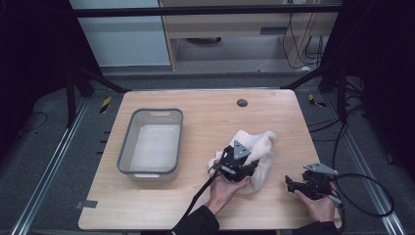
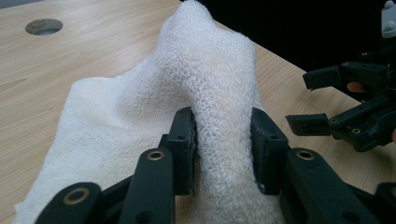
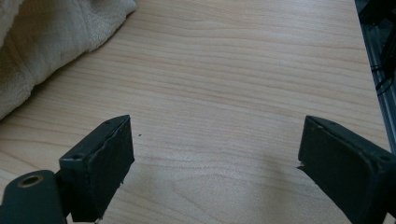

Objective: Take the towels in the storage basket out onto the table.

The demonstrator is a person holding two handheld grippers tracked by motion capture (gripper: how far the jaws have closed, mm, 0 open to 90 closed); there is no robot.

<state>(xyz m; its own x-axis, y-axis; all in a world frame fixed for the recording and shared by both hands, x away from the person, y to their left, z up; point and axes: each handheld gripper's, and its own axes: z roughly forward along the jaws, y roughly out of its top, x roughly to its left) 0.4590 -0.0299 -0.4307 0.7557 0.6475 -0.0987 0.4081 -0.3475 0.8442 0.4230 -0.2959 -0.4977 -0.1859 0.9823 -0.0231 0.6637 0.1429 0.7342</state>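
A white towel point(image 1: 257, 152) lies crumpled on the wooden table point(image 1: 205, 112), right of centre. My left gripper point(image 1: 243, 169) sits at its near edge, shut on a raised fold of the towel point(image 2: 219, 98); in the left gripper view the fold stands pinched between the two black jaws. My right gripper point(image 1: 298, 185) rests low near the table's front right, open, with bare wood between its jaws. In the right gripper view the towel point(image 3: 42, 42) lies at the upper left, apart from the jaws. The right gripper point(image 2: 322, 102) also appears at the right of the left gripper view.
A grey plastic tub point(image 1: 150, 142) with nothing in it stands on the left half of the table. A round cable hole point(image 1: 242, 103) sits near the far edge. Black cables point(image 1: 362, 191) trail off the right side. The table's right edge is close to my right gripper.
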